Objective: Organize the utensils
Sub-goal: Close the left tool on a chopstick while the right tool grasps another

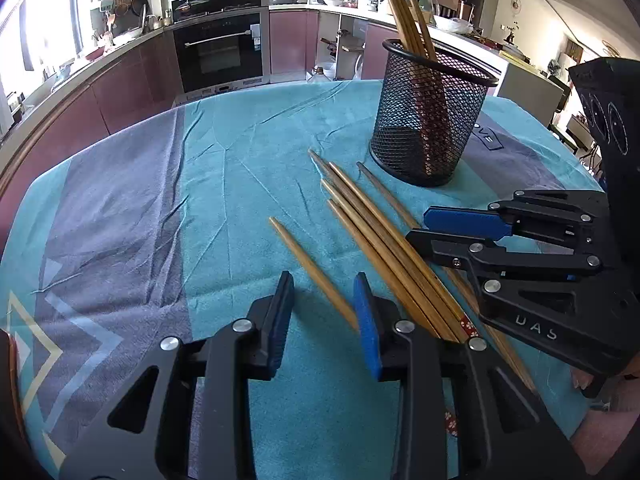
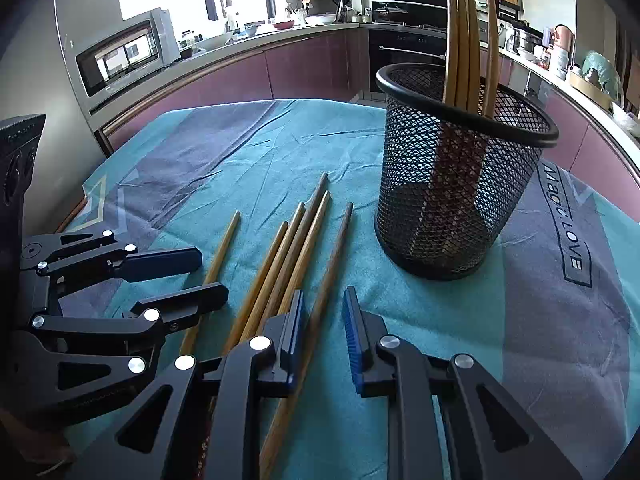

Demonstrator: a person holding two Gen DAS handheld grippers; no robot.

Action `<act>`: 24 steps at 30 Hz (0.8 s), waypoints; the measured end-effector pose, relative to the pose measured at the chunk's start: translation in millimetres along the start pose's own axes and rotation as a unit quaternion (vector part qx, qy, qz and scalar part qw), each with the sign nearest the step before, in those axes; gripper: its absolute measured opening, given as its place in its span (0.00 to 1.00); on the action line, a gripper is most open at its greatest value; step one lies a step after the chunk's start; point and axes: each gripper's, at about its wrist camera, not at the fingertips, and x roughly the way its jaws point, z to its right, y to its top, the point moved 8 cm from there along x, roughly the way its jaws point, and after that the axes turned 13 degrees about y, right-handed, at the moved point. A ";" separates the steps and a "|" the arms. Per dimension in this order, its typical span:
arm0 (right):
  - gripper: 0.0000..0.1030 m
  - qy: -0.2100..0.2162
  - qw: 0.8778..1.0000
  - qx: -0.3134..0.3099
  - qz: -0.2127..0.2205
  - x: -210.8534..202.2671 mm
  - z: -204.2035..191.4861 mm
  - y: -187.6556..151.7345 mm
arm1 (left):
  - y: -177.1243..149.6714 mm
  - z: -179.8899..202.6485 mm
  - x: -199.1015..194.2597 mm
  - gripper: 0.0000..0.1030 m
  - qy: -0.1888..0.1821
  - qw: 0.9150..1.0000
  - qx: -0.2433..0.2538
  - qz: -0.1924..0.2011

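Several bamboo chopsticks [image 1: 372,232] [image 2: 280,264] lie side by side on the teal cloth, pointing toward a black mesh holder [image 1: 428,120] [image 2: 452,208]. More chopsticks [image 1: 404,8] [image 2: 466,40] stand upright in the holder. A single chopstick [image 1: 312,272] [image 2: 216,264] lies apart on the left and runs between the jaws of my left gripper [image 1: 324,324] [image 2: 212,276]; the pads stand clear of it, open. My right gripper [image 2: 324,328] [image 1: 418,226] straddles the rightmost chopstick [image 2: 336,248], which lies close to the left pad with a gap on the other side.
The teal and grey tablecloth [image 1: 240,160] [image 2: 440,320] covers the whole table. Beyond the far edge stand purple kitchen cabinets with an oven [image 1: 220,52] and a cluttered counter [image 2: 280,28]. The two grippers sit close together, side by side.
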 end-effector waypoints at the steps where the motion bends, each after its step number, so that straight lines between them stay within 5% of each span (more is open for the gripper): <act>1: 0.15 0.001 1.000 0.001 0.000 1.8 0.3 2.2 | 1.1 -1.8 0.9 0.24 0.001 1.000 -0.004 -0.001; 12: 0.05 0.020 0.999 0.026 0.009 -0.7 5.0 3.8 | 4.0 -8.0 5.1 0.16 -0.013 1.000 -0.024 -0.007; 24: 0.06 0.016 1.000 0.016 0.002 -3.5 9.8 2.0 | 4.0 -8.8 8.4 0.15 -0.012 0.999 -0.029 -0.012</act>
